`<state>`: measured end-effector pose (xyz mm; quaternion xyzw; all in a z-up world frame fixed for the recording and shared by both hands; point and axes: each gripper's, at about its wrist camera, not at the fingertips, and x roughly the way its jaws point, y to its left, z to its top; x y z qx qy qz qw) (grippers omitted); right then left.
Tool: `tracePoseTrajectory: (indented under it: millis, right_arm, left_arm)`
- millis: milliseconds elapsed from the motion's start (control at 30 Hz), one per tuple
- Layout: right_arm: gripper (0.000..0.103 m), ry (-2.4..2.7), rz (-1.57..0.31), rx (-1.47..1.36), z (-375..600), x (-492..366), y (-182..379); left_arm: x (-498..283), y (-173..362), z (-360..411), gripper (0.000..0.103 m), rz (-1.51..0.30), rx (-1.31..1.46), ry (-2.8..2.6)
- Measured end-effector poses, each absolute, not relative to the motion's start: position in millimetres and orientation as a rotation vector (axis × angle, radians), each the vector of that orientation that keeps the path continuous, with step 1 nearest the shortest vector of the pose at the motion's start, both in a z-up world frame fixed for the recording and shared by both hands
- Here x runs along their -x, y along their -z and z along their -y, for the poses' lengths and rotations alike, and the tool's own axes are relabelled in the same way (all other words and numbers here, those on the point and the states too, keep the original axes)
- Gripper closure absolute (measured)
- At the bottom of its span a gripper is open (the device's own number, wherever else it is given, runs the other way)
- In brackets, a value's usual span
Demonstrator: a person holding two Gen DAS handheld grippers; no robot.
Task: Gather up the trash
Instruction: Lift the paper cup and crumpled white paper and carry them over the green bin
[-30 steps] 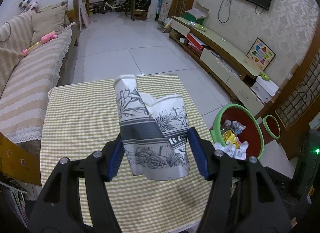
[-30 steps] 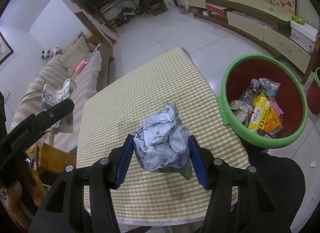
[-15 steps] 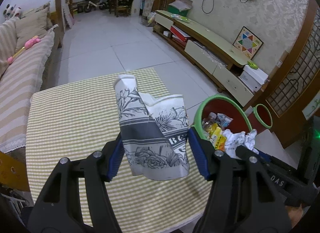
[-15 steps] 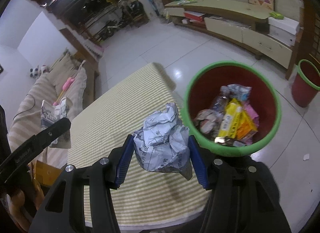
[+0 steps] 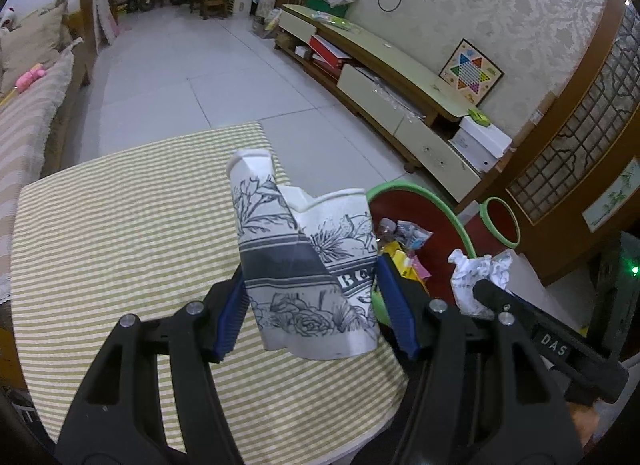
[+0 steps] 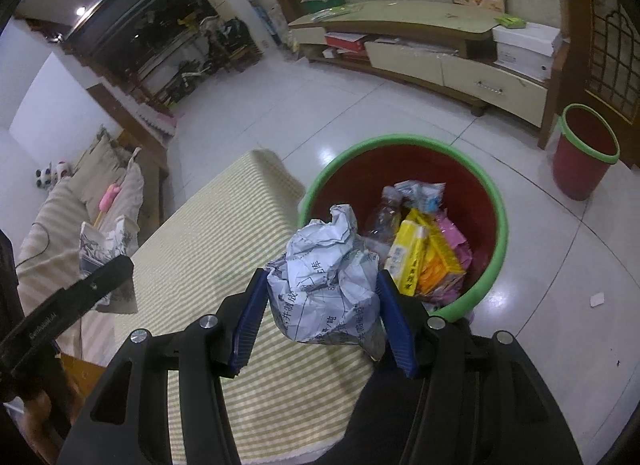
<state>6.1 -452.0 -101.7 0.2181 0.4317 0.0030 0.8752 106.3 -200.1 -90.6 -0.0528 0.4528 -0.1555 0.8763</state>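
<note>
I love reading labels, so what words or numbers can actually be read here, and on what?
"BE", then cut off: crushed paper cup.
"DAS": right hand-held gripper, on its arm.
Printed Chinese characters, too crumpled to read: paper ball.
Yellow packet in the bin: print too small.

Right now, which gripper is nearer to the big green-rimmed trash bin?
Right. The right gripper with crumpled paper reaches the bin rim; the left gripper is farther back over the table.

Bin mouth open, trash half-deep.
</note>
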Motion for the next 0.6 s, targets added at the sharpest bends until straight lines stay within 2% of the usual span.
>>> tracePoseTrajectory:
  millis: [600]
  right_arm:
    - [0.049,0.067,-0.886,-0.475,492,-25,109]
  left_arm:
    - [-148,114,259,0.045,-1.004,0.124,0.424]
